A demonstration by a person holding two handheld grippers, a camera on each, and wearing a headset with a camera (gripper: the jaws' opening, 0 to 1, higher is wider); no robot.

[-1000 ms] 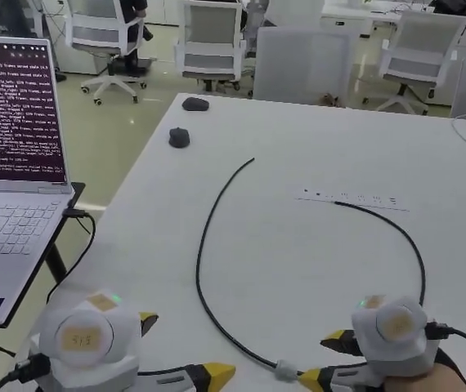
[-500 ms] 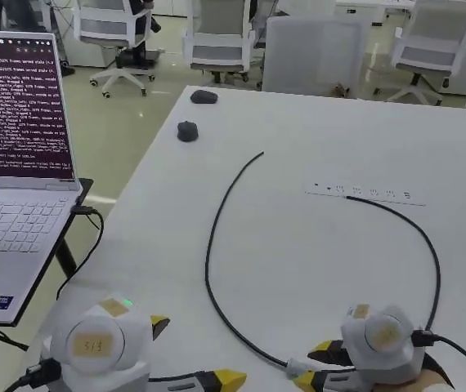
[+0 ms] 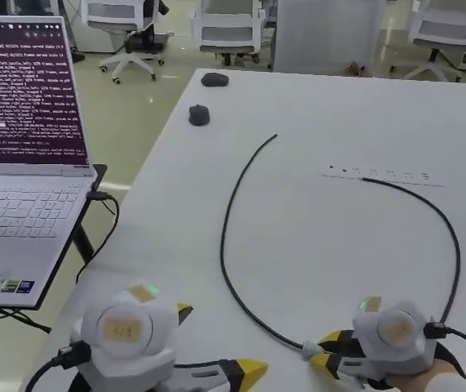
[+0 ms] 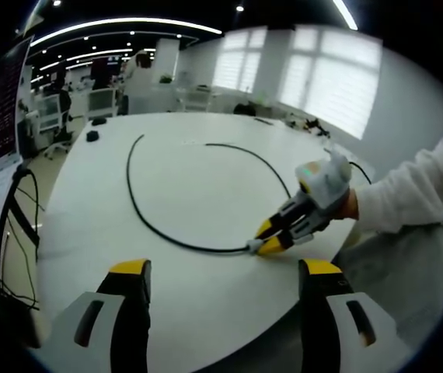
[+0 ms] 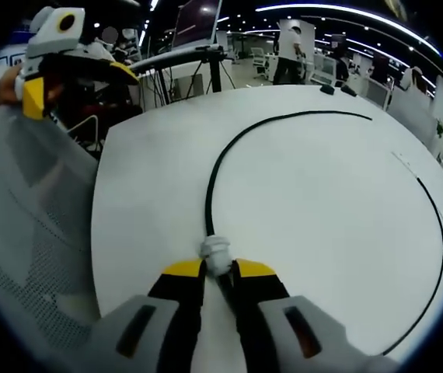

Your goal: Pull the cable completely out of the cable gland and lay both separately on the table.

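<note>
Right gripper (image 5: 219,270) — jaws tight on cable gland (image 5: 215,249)

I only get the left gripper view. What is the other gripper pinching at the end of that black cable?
Observer: The right gripper view shows the right gripper shut on a small white plastic cable gland.
Operator: Is the cable out of it?
Observer: No, the thin black cable runs straight into the gland.
Operator: Anything else nearby?
Observer: The head view shows a flat white power strip lying past the cable.
</note>
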